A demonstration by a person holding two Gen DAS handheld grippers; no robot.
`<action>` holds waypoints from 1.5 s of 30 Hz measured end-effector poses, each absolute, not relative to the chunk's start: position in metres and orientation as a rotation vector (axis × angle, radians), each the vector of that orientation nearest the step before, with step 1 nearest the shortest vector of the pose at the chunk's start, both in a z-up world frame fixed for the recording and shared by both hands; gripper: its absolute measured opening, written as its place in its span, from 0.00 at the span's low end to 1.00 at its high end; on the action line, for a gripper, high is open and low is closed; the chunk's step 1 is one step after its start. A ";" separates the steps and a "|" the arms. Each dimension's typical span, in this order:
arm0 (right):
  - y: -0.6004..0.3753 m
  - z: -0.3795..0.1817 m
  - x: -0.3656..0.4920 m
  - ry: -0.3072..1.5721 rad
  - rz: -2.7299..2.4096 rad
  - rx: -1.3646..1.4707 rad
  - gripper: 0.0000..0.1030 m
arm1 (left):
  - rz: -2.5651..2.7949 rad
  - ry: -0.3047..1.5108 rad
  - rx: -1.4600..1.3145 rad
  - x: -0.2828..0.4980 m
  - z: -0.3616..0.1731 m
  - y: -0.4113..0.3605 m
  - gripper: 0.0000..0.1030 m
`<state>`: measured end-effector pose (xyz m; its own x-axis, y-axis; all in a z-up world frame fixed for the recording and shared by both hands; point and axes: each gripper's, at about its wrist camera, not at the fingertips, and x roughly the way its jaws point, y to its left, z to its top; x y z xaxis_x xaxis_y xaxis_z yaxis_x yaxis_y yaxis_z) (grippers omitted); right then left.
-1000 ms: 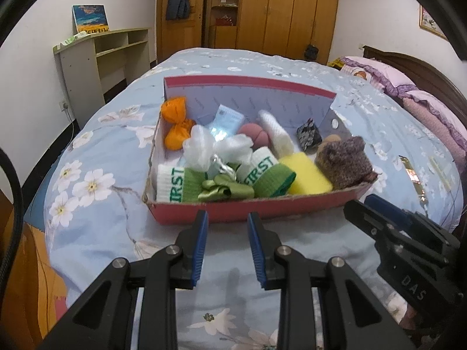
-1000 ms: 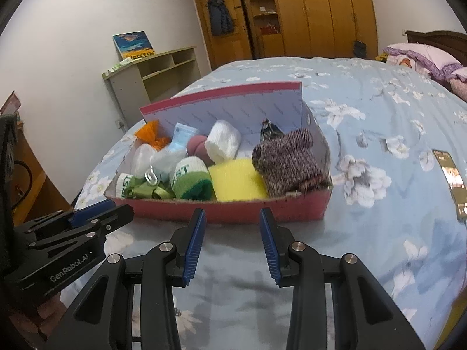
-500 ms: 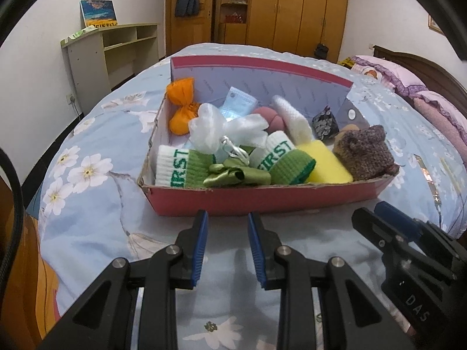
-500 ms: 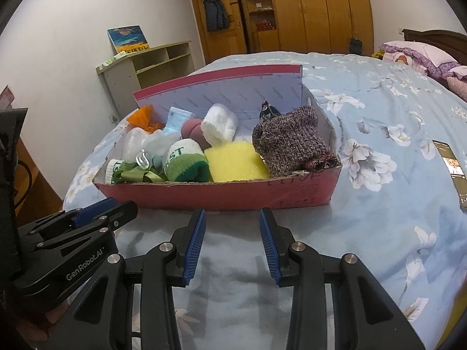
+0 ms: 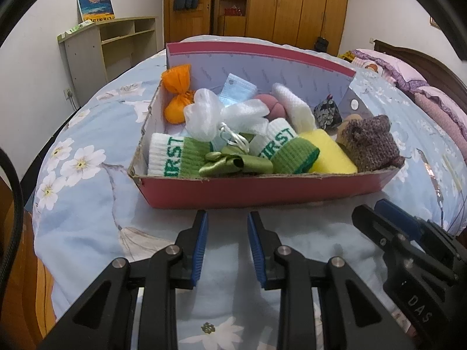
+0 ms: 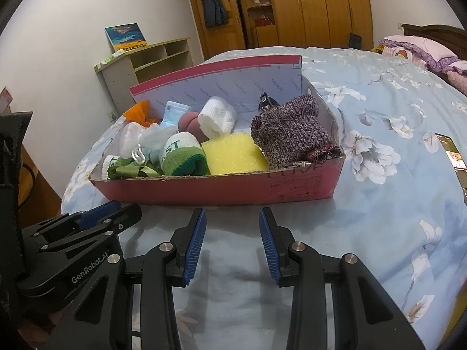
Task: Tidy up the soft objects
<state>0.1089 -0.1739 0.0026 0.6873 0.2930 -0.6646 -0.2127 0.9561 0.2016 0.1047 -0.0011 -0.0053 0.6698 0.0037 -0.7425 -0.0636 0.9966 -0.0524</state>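
green letters "irst" on the cuff of the left sock (image 5: 167, 157) and again on the right sock (image 5: 278, 143); "genrobot.ai" on the left gripper (image 6: 111, 218) body; "das" on the right gripper (image 5: 376, 218) body; faint "love" embossed on the red box (image 6: 294, 185) front.

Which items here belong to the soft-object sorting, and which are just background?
Job items: red box; green-and-white socks; yellow sponge; knitted brown piece; orange pouch; face mask; green ribbon.

Lying about: shelf unit; painting; hanging jacket; pillows; wardrobe.
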 end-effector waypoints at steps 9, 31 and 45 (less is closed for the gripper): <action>-0.174 0.001 0.110 0.767 0.286 0.117 0.38 | 0.042 0.843 -0.075 0.106 -0.007 -0.002 0.28; -0.174 0.001 0.109 0.769 0.286 0.118 0.38 | 0.032 0.848 -0.063 0.105 -0.009 -0.004 0.28; -0.172 -0.003 0.108 0.777 0.288 0.123 0.38 | 0.032 0.849 -0.065 0.106 -0.009 -0.004 0.28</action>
